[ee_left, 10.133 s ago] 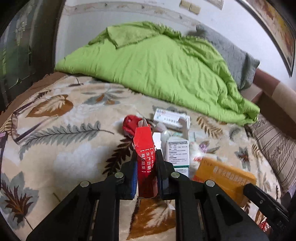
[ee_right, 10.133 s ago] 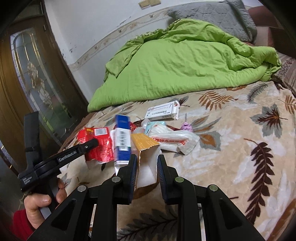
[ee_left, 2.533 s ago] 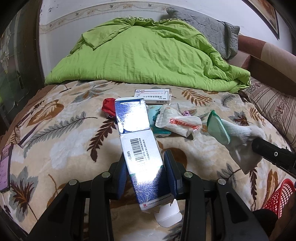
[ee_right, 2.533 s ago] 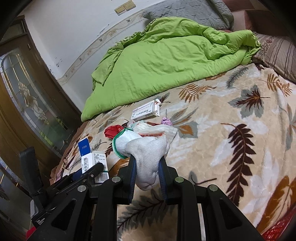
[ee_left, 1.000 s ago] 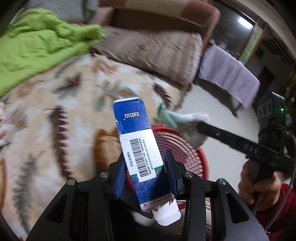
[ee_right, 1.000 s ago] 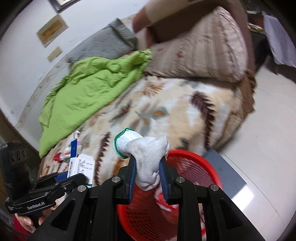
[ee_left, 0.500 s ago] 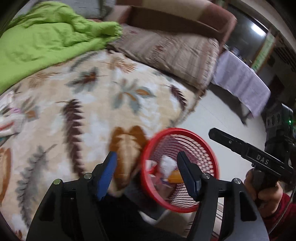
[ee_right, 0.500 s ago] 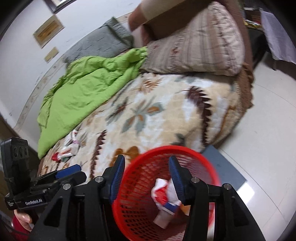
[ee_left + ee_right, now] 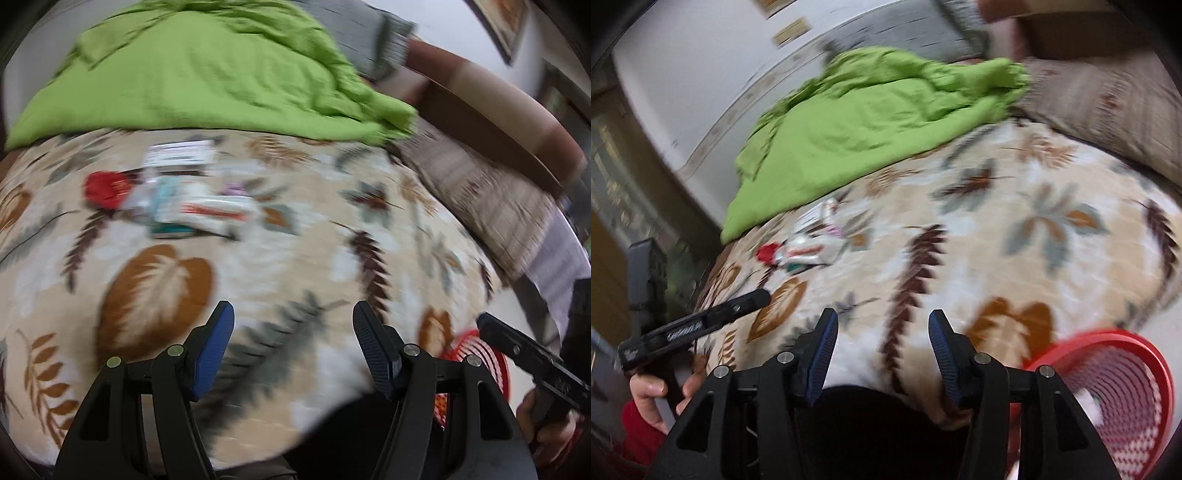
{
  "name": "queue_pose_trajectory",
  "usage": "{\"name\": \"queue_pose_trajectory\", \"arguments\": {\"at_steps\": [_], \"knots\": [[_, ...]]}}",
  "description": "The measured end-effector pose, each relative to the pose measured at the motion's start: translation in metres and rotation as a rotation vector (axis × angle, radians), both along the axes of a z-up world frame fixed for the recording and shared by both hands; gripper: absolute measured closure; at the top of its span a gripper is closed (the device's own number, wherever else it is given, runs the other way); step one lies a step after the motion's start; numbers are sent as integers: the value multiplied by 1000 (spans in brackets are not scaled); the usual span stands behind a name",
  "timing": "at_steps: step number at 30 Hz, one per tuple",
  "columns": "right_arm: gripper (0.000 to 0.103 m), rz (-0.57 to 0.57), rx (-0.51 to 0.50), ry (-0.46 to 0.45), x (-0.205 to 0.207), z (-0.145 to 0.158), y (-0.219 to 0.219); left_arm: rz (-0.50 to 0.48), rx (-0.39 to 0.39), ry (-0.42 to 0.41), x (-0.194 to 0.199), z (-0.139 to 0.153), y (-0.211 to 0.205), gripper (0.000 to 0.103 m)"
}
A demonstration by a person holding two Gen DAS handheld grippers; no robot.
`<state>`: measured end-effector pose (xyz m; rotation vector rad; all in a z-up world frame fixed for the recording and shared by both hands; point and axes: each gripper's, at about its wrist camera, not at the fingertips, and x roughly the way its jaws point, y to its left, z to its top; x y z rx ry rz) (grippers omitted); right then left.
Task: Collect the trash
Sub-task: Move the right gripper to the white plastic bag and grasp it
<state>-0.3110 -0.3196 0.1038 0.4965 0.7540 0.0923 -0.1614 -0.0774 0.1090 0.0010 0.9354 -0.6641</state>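
Observation:
My left gripper (image 9: 293, 332) is open and empty above the near edge of the leaf-patterned bed cover (image 9: 280, 266). My right gripper (image 9: 882, 339) is open and empty too. A pile of trash lies farther up the bed: a white plastic packet (image 9: 218, 210), a red wrapper (image 9: 105, 186) and a white box (image 9: 179, 155). The same pile (image 9: 801, 251) shows in the right wrist view. The red basket (image 9: 1115, 391) stands on the floor at the lower right, and its rim (image 9: 476, 350) shows in the left wrist view.
A green quilt (image 9: 192, 77) covers the far half of the bed. A striped brown pillow (image 9: 1108, 107) lies at the right. A brown headboard (image 9: 487, 114) runs behind it. The other gripper (image 9: 698, 325) shows at the left in the right wrist view. Both views are blurred.
Both grippers have swung away from the red basket back toward the bed. Earlier the left dropped the blue box and the right dropped the white sock into the basket.

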Motion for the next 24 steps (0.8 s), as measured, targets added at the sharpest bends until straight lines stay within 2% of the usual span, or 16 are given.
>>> {"name": "queue_pose_trajectory", "arguments": {"at_steps": [4,10,16,21,24], "knots": [[43,96,-43,-11,33,3,26,113,28,-26,25,-7,29,37],[41,234,-147,-21,79,3,61,223,25,-2,55,-19,63,37],[37,354,-270,-29,124,-6,92,281,27,10,76,-27,87,37],[37,423,-316,-21,154,-18,112,303,31,33,87,-35,97,37],[37,478,-383,-32,173,-24,127,306,30,43,92,-39,102,37]]}}
